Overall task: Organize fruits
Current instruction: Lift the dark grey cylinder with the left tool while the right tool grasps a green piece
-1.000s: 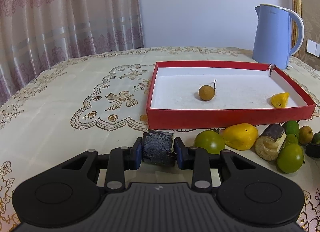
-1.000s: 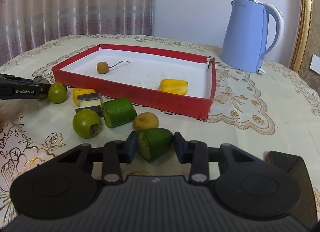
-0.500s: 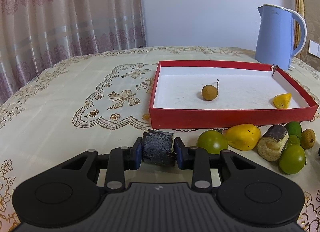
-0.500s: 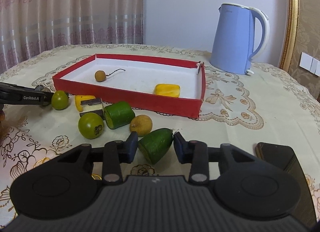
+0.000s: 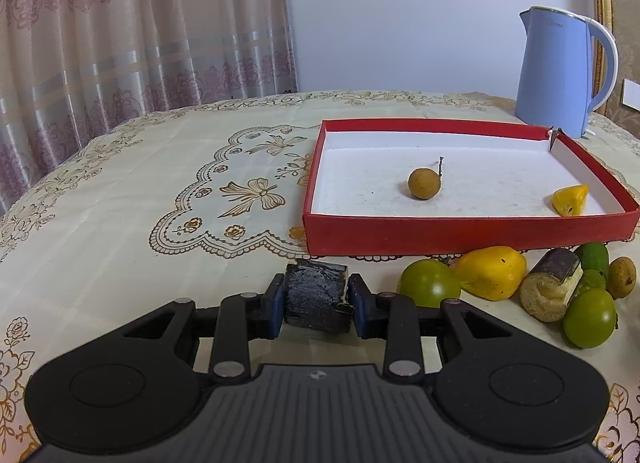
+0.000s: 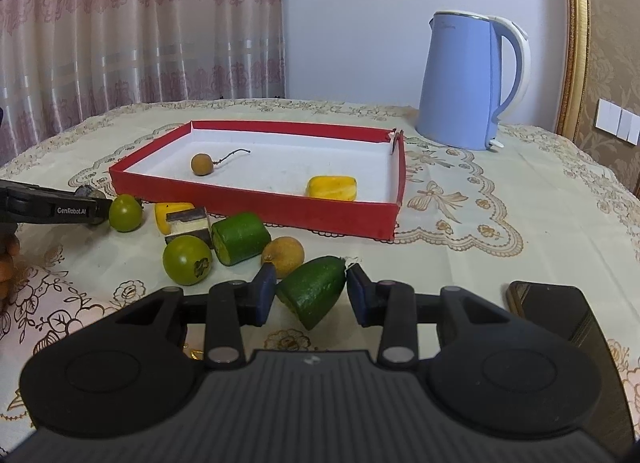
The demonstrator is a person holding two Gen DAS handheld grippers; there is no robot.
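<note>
Crowding the red tray's (image 6: 256, 205) near wall: loose fruit pieces (image 6: 240, 238).

You have one red tray (image 6: 256, 205). In it lie two things: one brown round fruit with a stem (image 6: 201, 164) and one yellow piece (image 6: 331, 188). On the desk (image 6: 500, 223), near the tray, count two round green fruits, the left one (image 6: 125, 213) and the nearer one (image 6: 187, 259), one second yellow piece (image 6: 164, 217), one dark-skinned piece (image 6: 188, 221), one green cut cylinder (image 6: 240, 238) and one stemless brown fruit (image 6: 283, 255). Each of your two tools carries one piece: the left tool (image 5: 316, 297) one dark block (image 5: 314, 303), the right tool (image 6: 311, 287) one green tapered piece (image 6: 314, 295). On the far right stands one blue kettle (image 6: 460, 83); on the near right lies one dark phone (image 6: 560, 311).
</note>
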